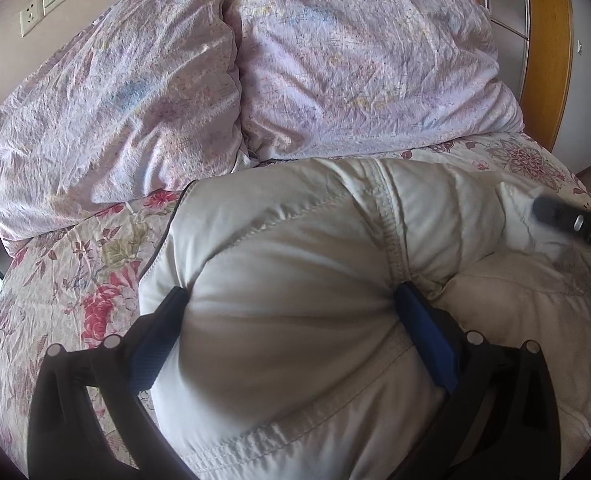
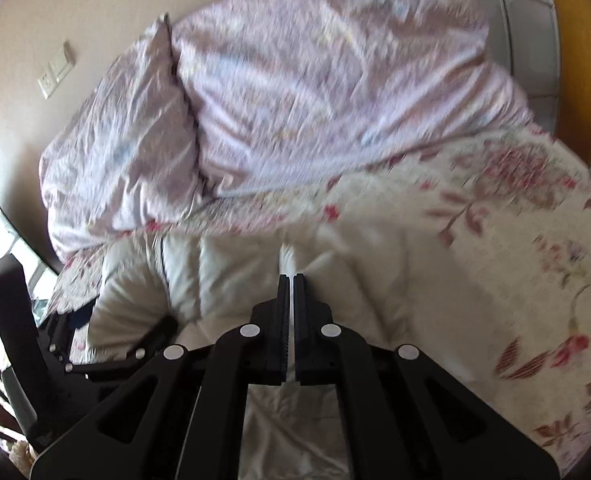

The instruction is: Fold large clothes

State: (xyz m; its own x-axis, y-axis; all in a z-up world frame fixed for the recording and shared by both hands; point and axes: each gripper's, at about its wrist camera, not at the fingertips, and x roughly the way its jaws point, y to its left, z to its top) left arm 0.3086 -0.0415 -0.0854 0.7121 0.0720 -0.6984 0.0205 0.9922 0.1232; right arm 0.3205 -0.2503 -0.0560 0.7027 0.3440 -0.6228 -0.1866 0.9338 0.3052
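left gripper (image 1: 291, 304) | fingers spread around cream padded jacket (image 1: 295, 240) | floral bedspread (image 1: 75, 272)

A cream-white padded jacket (image 1: 295, 280) lies bunched on the floral bedspread, its quilted panels puffed up and creased, stitched seams running across it (a dark piped edge shows along its left side). In the right wrist view it (image 2: 223, 276) spreads pale and rumpled below the piled lilac duvet.

No readable text, label, brand, number or sign appears on anything in either view.
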